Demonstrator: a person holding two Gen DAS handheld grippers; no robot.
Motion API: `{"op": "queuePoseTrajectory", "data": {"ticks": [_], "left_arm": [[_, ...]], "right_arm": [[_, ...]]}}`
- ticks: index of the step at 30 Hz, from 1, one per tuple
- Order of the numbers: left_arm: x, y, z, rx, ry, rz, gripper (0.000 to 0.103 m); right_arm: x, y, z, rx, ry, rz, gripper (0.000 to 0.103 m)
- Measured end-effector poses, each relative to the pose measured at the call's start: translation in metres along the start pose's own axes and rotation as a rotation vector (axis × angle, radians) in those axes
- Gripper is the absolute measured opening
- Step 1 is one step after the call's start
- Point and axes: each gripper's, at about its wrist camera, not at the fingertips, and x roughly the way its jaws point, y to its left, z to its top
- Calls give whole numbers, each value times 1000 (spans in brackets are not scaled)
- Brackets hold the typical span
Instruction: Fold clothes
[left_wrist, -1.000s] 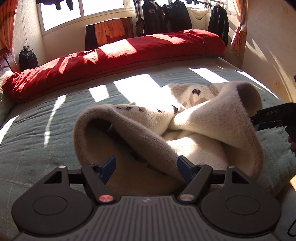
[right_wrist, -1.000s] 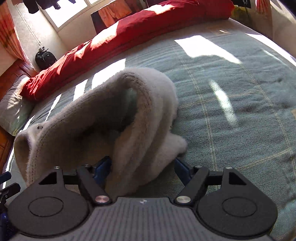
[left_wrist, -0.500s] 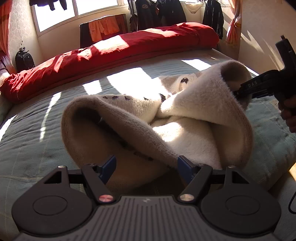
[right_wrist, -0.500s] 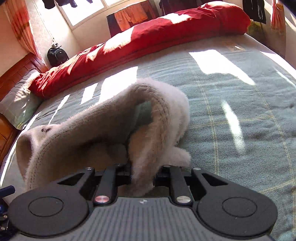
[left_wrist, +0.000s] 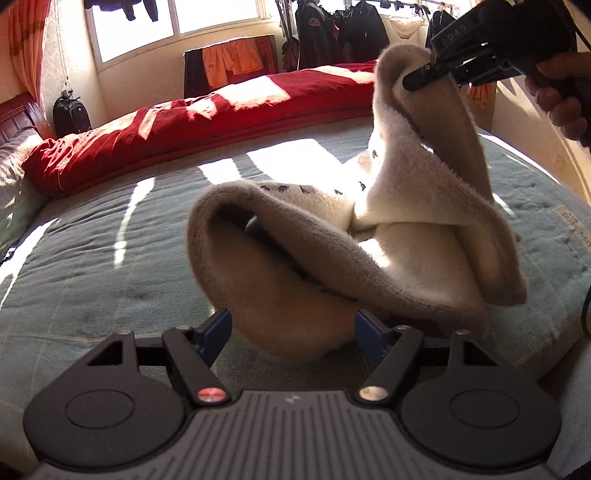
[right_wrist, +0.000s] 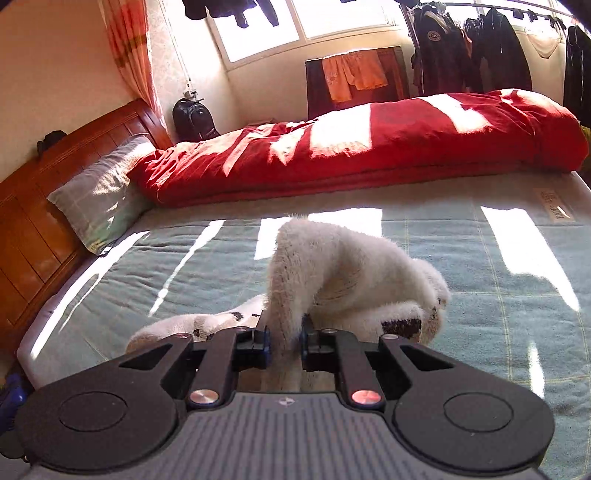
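Right tool (right_wrist: 284, 341) just clamped the sweater (left_wrist: 332, 236) edge, upper right; left tool (left_wrist: 293, 332) released. Thin fluffy pinch could slip during lift.

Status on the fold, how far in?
Early. Done: nothing folded; the fuzzy cream garment is bunched on the bed. In hand: the right gripper has just been closing and now pinches one edge, raised clear of the bed. The left gripper has its jaws open around the near hem, not pressing it. Left: grip that hem, spread flat, fold.
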Motion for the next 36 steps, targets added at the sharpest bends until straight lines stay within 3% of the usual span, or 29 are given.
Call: {"op": "queuePoseTrajectory", "data": {"ticks": [5,11,17,19,23,28,36], "left_arm": [[-8,22,-7,-29,-23,33,76],[-18,47,-22,-62,-35,53,77],[-26,71,-41,-99,-40,78,79],[-28,77,-46,-102,-48,88,79],[-27,81,-50,-109,-43,97,80],[-21,79,-48,-121,-40,74,80],[-5,55,-27,50,-94,91,80]], "right_arm": [[19,54,31,-58,11,36,15],[69,117,37,-139,132,61,13],[127,152,4,-196,304,26,15],[135,159,-9,-220,338,27,22],[122,170,-16,-264,323,19,30],[80,161,3,-282,228,-5,63],[-2,74,-13,-167,156,-69,68]]}}
